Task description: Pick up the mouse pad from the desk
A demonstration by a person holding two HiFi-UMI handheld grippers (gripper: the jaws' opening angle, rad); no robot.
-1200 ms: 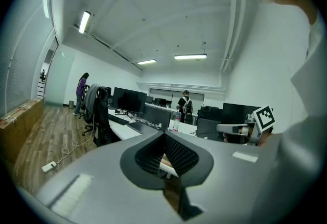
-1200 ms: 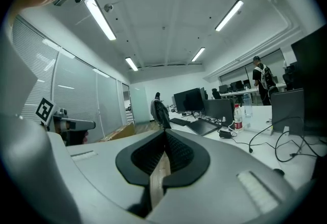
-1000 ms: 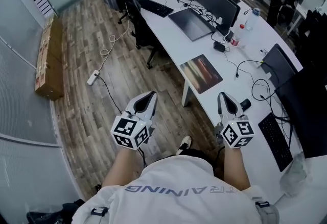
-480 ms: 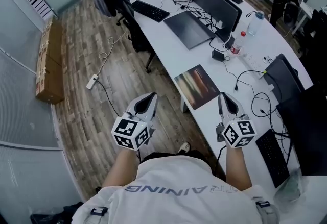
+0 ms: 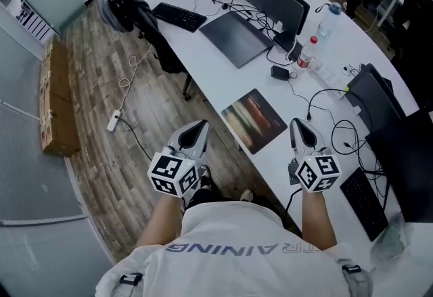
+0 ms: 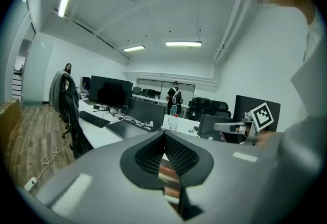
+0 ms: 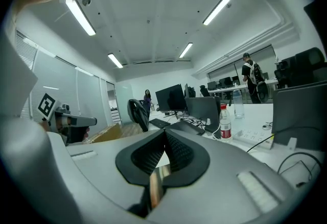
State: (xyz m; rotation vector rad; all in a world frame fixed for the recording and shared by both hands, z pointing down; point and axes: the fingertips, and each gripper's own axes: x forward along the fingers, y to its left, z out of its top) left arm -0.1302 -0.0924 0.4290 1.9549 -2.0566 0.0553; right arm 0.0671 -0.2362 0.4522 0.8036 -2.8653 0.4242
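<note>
Closing in with both pairs of fingers shut and empty, I now have my left gripper [image 5: 197,128] over the wood-plank floor [image 5: 122,86] and my right gripper [image 5: 298,128] above the near edge of the long white tabletop [image 5: 210,71]. The rectangular dark mouse pad with its streaky orange-and-grey print [image 5: 254,121] lay well ahead a second ago. It now lies flat by the tabletop's front edge, just ahead and between my two grippers, still untouched. I judge the approach nearly done, with opening fingers and catching an edge the step left.
</note>
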